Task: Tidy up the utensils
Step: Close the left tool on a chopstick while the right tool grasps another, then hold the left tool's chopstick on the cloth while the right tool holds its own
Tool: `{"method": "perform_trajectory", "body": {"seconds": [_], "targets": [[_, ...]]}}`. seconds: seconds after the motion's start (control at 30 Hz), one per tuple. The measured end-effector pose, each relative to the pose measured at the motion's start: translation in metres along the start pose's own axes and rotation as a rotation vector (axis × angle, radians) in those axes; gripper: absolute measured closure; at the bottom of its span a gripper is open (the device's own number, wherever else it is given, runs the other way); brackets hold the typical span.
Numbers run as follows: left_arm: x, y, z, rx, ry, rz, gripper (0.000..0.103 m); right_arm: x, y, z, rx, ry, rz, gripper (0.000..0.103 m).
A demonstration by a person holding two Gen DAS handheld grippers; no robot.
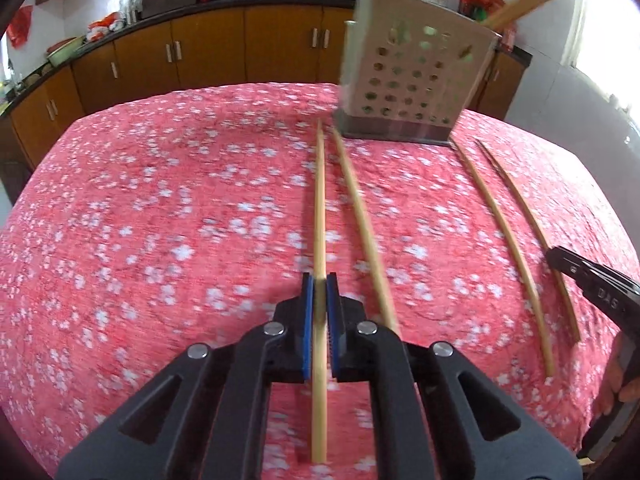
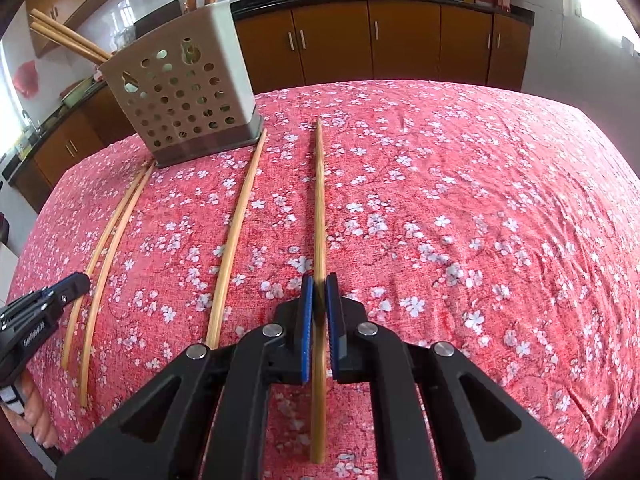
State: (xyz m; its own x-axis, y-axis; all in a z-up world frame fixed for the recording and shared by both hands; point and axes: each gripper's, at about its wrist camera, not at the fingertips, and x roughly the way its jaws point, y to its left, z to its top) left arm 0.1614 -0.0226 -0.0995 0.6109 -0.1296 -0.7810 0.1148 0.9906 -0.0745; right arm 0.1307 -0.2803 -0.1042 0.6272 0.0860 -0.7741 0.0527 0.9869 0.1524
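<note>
Now we are at the pick-up step: the left tool (image 1: 319,280) pinches one pale bamboo chopstick (image 1: 319,200) and the right tool (image 2: 319,280) pinches another (image 2: 319,200), both lying on the bench in front of the perforated steel utensil holder (image 1: 412,80); next we lift and tip them into it.

The right gripper (image 1: 592,292) carries the raised letters "DAS".

A table under a pink flowered cloth (image 2: 460,184) carries a perforated metal holder (image 2: 180,96) at its far left. Four chopsticks (image 2: 232,240) lie lengthwise on the cloth near the holder, two close together at the left (image 2: 100,256).
</note>
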Motion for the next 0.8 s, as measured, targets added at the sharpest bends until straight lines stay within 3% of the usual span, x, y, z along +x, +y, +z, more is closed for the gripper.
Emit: {"method": "perform_trajectory", "body": {"seconds": [0.33,0.8], "targets": [[0.003,0.071,0.013,-0.099,-0.004,0.11,0.095,0.007,-0.015,0.014,0.011,-0.023,-0.068,0.095],[-0.003,0.089,0.01,-0.132,-0.028,0.067,0.093,0.008,-0.022,0.012,-0.01,-0.038,-0.112,0.094]]}}
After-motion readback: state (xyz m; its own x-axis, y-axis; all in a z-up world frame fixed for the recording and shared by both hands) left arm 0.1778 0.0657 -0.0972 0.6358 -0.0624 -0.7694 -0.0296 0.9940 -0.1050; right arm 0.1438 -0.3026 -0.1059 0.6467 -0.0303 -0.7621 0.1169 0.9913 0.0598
